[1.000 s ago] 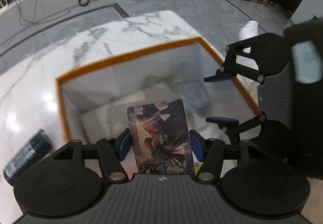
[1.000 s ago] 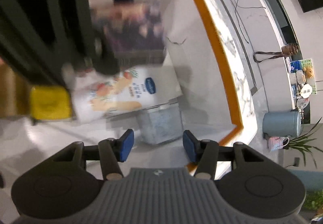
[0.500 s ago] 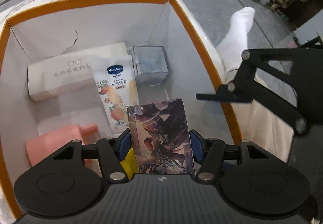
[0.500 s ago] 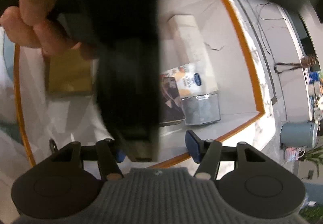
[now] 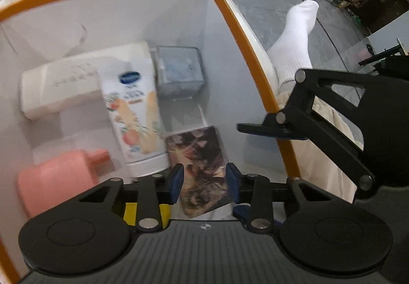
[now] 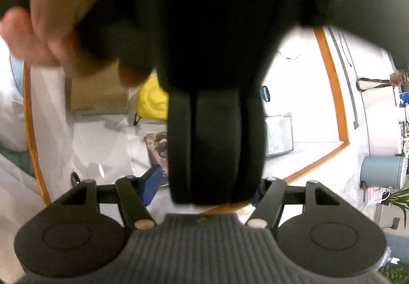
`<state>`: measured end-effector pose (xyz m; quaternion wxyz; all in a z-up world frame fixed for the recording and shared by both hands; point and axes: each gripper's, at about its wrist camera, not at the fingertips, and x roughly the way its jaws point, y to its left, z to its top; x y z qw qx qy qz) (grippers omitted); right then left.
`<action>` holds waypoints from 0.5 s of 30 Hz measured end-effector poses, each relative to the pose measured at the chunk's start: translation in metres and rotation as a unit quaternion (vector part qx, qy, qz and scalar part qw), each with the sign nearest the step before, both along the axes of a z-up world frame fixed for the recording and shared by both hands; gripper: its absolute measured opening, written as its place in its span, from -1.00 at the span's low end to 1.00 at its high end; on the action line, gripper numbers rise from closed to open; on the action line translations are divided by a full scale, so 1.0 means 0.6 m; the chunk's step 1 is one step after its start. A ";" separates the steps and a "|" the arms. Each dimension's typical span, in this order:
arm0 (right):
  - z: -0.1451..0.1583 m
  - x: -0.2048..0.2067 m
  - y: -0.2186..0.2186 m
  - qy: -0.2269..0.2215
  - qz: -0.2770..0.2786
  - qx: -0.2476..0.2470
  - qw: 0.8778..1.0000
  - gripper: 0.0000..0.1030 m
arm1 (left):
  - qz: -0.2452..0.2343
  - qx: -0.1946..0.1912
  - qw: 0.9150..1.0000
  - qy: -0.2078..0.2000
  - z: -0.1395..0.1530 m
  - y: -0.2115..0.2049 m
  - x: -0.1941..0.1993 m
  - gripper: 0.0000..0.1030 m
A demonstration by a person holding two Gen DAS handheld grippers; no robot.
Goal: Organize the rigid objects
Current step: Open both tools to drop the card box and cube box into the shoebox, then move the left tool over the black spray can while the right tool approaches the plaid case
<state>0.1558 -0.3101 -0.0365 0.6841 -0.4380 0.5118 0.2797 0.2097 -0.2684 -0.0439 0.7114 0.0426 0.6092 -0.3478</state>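
Observation:
My left gripper (image 5: 204, 183) is open inside the orange-rimmed white box (image 5: 245, 36). The illustrated card box (image 5: 202, 169) lies on the box floor between and below its blue pads (image 5: 176, 181), apart from them; it also shows in the right wrist view (image 6: 158, 148). My right gripper (image 6: 204, 186) is open and empty above the box's near rim; the left gripper's black body and the hand block most of its view. It shows in the left wrist view (image 5: 273, 129) at the right.
In the box lie a Vaseline tube (image 5: 133, 115), a white case (image 5: 66, 79), a grey metal tin (image 5: 179, 71), a pink bottle (image 5: 58, 179), a yellow object (image 6: 152, 100) and a brown box (image 6: 98, 94). A socked foot (image 5: 296, 36) is beside the box.
The left gripper has opened and the card box has dropped from its pads onto the box floor, tilted. The left gripper's body now covers more of the right wrist view.

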 end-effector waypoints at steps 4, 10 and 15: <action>0.007 0.022 -0.010 0.006 -0.017 0.013 1.000 0.27 | -0.026 0.013 0.999 -0.042 0.026 0.029 -0.019 -0.17; 0.040 0.034 0.007 0.000 -0.045 0.024 0.999 0.27 | -0.065 0.008 0.992 -0.108 0.087 0.088 -0.048 -0.19; 0.089 0.039 0.043 -0.040 -0.073 0.065 0.994 0.21 | -0.073 0.006 0.983 -0.167 0.143 0.154 -0.058 -0.19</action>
